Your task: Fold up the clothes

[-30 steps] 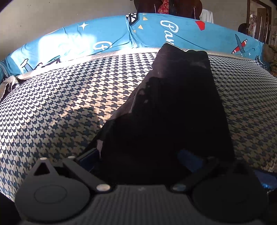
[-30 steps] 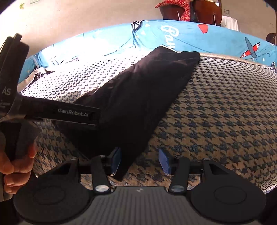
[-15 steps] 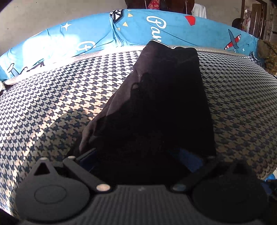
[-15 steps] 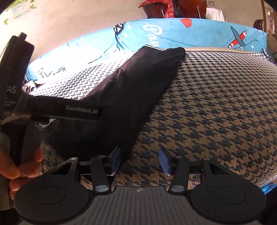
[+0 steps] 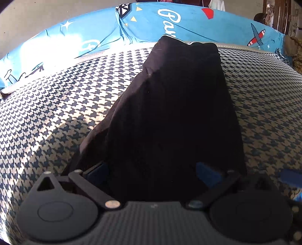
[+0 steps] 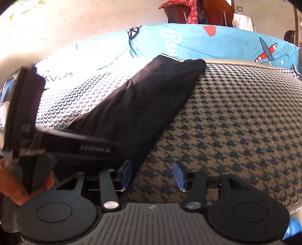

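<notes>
A black garment (image 5: 169, 113) lies as a long folded strip on the houndstooth bed cover (image 5: 47, 122), its far end reaching the blue printed sheet. My left gripper (image 5: 152, 172) is open at the strip's near end. The cloth fills the gap between its blue pads (image 5: 207, 175) and hides part of the left one. In the right wrist view the same garment (image 6: 143, 105) runs diagonally to the upper right. My right gripper (image 6: 152, 175) is open over bare cover, its left pad (image 6: 126, 174) right beside the garment's near right edge. The left gripper's body (image 6: 79, 145) shows blurred at left, held by a hand (image 6: 13, 190).
A blue sheet (image 5: 188, 22) printed with planes and lettering lies bunched along the bed's far side. Behind it are a pale wall, dark wooden furniture with red cloth (image 6: 190, 9), and a doorway at far right. Bare houndstooth cover (image 6: 245, 122) stretches right of the garment.
Both grippers stay open at the garment's near end. The left gripper has shifted a little and now looks motion-blurred in the right wrist view. The garment keeps its shape.
</notes>
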Action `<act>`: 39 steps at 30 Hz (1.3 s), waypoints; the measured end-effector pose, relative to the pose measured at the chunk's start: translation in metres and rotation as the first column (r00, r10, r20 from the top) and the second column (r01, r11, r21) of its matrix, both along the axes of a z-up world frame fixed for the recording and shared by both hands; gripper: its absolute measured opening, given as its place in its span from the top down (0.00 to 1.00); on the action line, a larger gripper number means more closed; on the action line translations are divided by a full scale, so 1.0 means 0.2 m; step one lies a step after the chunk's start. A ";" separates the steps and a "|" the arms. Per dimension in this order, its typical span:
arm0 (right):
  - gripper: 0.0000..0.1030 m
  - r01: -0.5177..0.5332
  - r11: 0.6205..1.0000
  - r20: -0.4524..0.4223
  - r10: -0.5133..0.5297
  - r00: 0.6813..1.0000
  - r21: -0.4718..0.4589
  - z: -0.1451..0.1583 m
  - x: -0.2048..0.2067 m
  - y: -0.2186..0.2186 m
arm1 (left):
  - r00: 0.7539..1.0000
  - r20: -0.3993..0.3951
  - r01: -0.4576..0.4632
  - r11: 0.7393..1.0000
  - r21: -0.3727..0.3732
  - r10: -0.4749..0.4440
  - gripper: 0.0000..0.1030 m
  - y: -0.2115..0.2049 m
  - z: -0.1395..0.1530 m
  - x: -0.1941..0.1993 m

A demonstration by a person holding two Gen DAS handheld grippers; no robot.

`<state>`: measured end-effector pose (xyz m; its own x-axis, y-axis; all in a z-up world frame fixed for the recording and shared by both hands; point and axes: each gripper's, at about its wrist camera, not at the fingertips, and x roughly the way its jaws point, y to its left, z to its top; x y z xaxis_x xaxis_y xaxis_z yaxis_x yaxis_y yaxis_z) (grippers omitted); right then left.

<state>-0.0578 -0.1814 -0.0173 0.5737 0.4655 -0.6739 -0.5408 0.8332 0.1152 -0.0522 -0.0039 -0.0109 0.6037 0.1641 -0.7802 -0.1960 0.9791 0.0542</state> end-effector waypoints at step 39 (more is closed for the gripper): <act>0.52 0.089 0.986 -0.096 -0.075 0.992 0.144 0.08 0.96 -0.07 | 0.991 -0.101 0.082 0.997 -0.001 -0.082 0.00 -0.10 0.16 0.38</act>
